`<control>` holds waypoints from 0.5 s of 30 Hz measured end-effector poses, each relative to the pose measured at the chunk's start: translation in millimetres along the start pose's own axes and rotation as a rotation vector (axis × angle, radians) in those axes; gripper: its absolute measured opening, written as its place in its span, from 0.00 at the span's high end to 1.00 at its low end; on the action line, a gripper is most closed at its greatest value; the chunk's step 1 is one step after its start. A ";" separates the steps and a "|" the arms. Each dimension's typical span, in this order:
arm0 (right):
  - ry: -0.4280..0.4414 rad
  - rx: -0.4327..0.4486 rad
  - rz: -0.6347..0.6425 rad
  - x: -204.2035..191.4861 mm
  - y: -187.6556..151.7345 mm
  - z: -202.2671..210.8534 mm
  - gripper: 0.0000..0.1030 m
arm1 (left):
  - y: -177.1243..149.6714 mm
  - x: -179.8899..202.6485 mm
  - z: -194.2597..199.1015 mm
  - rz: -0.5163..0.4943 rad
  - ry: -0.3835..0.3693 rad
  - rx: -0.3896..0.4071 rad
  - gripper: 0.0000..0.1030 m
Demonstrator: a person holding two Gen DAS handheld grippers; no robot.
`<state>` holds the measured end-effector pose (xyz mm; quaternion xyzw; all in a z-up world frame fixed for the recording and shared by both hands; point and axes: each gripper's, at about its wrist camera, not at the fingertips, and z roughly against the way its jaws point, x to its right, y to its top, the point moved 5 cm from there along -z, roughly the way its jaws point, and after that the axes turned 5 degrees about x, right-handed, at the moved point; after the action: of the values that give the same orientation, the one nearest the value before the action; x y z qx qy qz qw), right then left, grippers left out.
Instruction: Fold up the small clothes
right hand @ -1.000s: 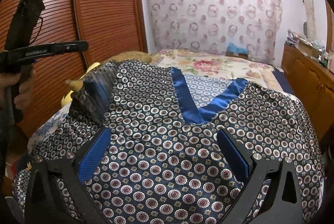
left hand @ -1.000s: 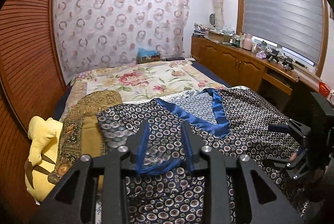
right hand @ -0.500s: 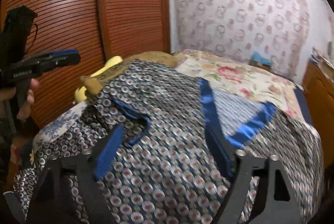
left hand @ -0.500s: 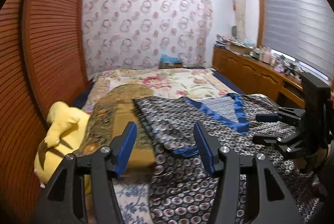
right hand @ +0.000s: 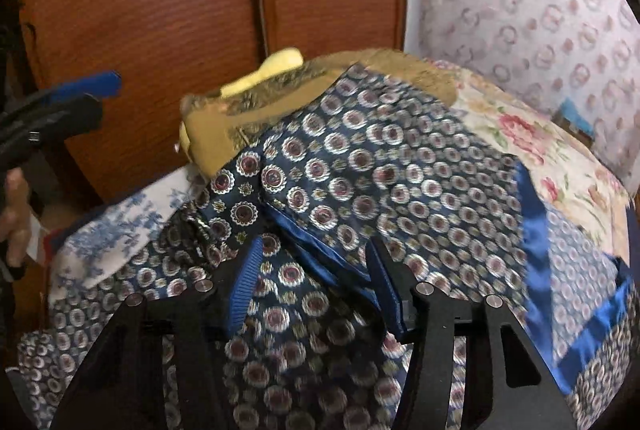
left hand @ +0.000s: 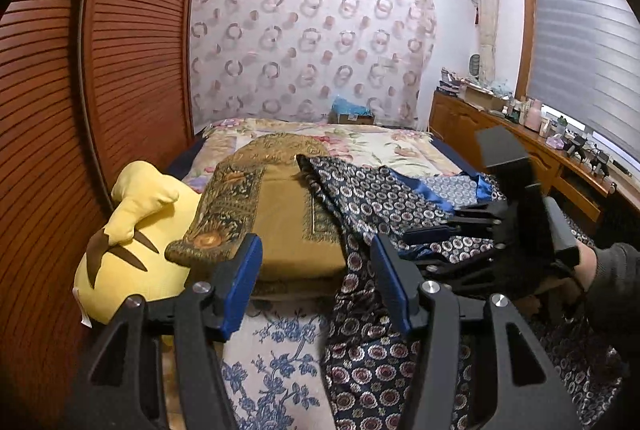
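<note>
A navy patterned top (left hand: 380, 197) with blue satin trim lies spread over the bed, its left sleeve folded in across the front (right hand: 320, 189). My left gripper (left hand: 316, 282) hangs open over the garment's left edge and the bedsheet, gripping nothing. Seen from the right wrist, the left gripper (right hand: 88, 99) is off to the far left, clear of the cloth. My right gripper (right hand: 314, 278) points down at the folded sleeve and its jaws are closing. The sleeve's blue hem (right hand: 320, 250) lies between the pads, not visibly pinched. The right gripper (left hand: 416, 248) also shows low over the cloth.
A yellow plush toy (left hand: 136, 230) and a gold cushion (left hand: 280, 222) sit left of the garment, partly under it. Louvred wooden doors (left hand: 80, 109) stand close on the left. A blue-flowered sheet (left hand: 272, 350) covers the near edge. A wooden sideboard (left hand: 520, 157) lines the right wall.
The left gripper let go of the sleeve cuff, opened, and drew back left and down. The right gripper swung left over the folded sleeve and its jaws narrowed.
</note>
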<state>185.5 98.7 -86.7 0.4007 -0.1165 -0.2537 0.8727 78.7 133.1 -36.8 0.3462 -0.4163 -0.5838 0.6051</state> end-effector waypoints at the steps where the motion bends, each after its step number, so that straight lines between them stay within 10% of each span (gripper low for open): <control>1: -0.014 -0.013 0.016 -1.1 0.0 -5.0 0.64 | -1.4 0.0 -0.4 0.000 -0.001 -0.003 0.46; 6: -0.063 -0.043 0.058 1.2 2.6 -18.3 0.93 | -8.8 -0.6 -0.2 0.001 -0.019 -0.018 0.45; 15: -0.265 0.065 -0.085 59.9 20.9 10.2 0.86 | -7.9 9.4 4.3 -0.009 -0.043 0.006 0.40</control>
<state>239.2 71.5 -64.2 0.3963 -0.2219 -0.3370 0.8247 71.2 123.4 -41.2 0.3374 -0.4293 -0.5926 0.5922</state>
